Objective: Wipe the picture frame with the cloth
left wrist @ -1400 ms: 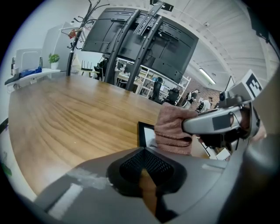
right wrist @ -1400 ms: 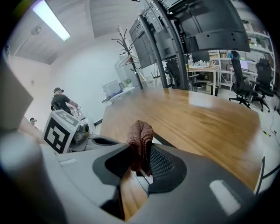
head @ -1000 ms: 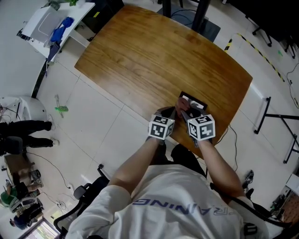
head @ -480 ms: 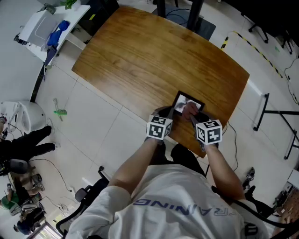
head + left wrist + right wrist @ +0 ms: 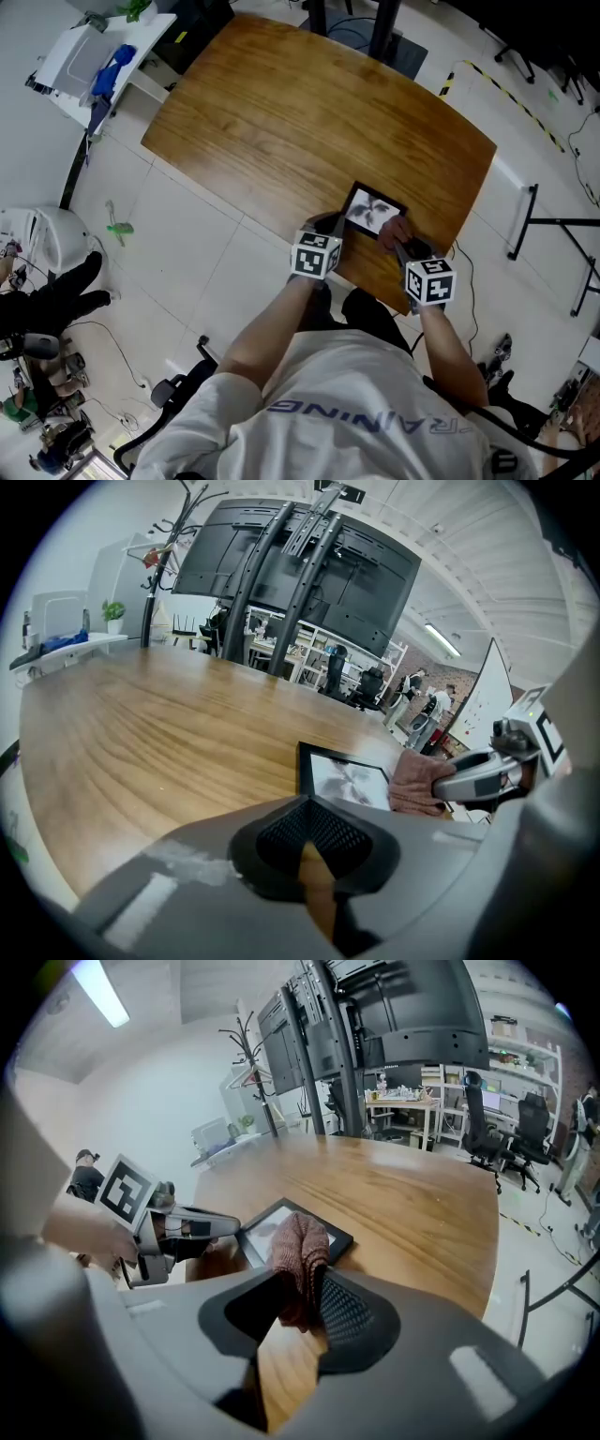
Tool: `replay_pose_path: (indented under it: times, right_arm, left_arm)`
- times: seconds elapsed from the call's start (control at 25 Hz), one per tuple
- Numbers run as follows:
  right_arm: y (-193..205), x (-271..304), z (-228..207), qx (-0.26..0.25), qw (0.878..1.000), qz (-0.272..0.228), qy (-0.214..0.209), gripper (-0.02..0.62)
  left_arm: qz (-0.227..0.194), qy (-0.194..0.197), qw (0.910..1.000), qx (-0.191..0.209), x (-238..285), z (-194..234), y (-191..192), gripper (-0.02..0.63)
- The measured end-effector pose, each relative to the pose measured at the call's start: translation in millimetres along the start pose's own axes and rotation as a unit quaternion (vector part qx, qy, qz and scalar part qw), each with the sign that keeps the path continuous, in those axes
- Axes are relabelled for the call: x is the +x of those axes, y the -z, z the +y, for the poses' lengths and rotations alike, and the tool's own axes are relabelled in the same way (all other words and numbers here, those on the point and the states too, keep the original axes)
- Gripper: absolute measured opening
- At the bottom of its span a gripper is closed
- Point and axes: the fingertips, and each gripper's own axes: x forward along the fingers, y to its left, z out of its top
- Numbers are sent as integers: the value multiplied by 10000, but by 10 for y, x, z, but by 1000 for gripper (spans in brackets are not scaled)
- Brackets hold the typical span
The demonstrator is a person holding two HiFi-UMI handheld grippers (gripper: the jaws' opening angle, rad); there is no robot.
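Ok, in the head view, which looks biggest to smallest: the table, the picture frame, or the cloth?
1. Table
2. Picture frame
3. Cloth, bunched in the right gripper, so part of it may be hidden.

Wide passage is offered over the bare far and left counter (image 5: 281, 103). By its front edge, the way is barred by the flat picture frame (image 5: 373, 210), flanked by the left tool (image 5: 331, 225) and the right tool (image 5: 401, 240), in which the cloth (image 5: 395, 228) is held.
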Motion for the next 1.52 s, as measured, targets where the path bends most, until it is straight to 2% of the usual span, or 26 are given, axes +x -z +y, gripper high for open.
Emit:
replay_pose_path:
  times: [0.24,0.4,0.48,0.64,0.72,0.92,1.04,1.28,1.52]
  right_arm:
    - [20,6,-12,67,9999,-76,-71,117]
    - [-72,-59,31,24,9990,-404,-194,117]
    - [-222,-147,36,53,9972,-723,-173,117]
    - [-661,-387,-59,115,9888,-1489,-50,117]
    - [-892,-562,-106,122,9829,-1837,46,117]
    - [-1467,-1071,-174,-81,9633,-2666,306,117]
    - [-1770,-1399,-196,-247,9507,-3059,449,115]
    - [-2221,-2016,-189,-407,9258,-3702,651,112]
    - [-2350,-2355,-178,-454,9137,-3950,842,107]
  left_arm:
    - [-6,-30,9999,118,-2,15,6,3]
    - [-11,-93,9999,117,-41,23,-14,3]
    - [-214,-127,9996,109,-173,31,-164,3]
    - [-852,-147,9954,422,-512,6,-756,3]
    - [-1206,-182,9913,495,-730,-15,-1072,3]
    - [-2168,-104,9758,268,-1287,-74,-1783,3]
    - [-2589,-154,9642,550,-1583,-179,-2168,3]
    - [-2962,-214,9467,1249,-1944,-458,-2727,3]
    - [-3370,52,9335,1224,-2091,-655,-2926,3]
